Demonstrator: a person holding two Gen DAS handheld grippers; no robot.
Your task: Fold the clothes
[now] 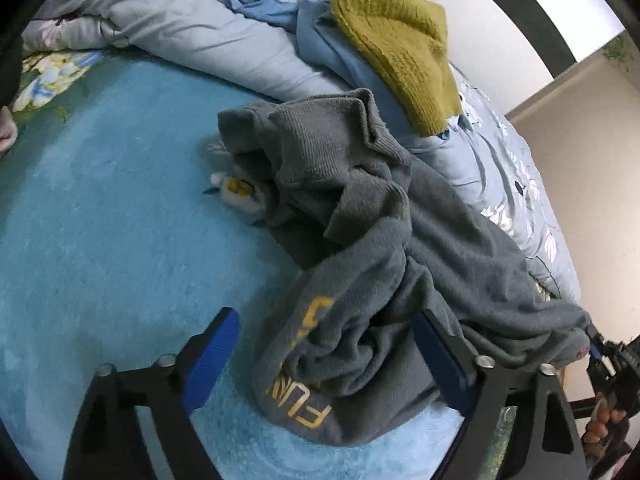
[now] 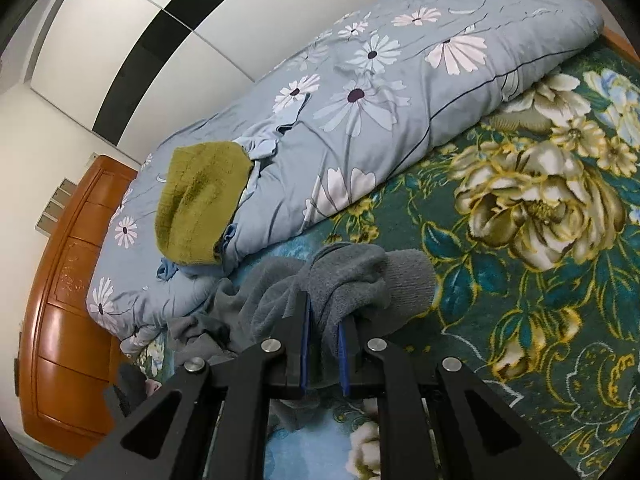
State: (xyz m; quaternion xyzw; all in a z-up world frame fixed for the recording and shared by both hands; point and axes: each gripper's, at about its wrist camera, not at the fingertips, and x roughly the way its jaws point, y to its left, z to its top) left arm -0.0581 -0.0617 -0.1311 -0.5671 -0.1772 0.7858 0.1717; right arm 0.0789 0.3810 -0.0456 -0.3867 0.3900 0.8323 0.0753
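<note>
A grey sweatshirt with gold letters lies crumpled on the teal floral bedspread. My left gripper is open, its blue pads either side of the sweatshirt's lower bunched part; whether they touch it I cannot tell. My right gripper is shut on a fold of the grey sweatshirt and shows at the far right of the left wrist view. A folded olive-green knit sweater rests on the duvet; it also shows in the right wrist view.
A rolled light-blue floral duvet lies along the far side of the bed, with a blue garment on it. A wooden headboard stands at the left. White wardrobe doors are behind.
</note>
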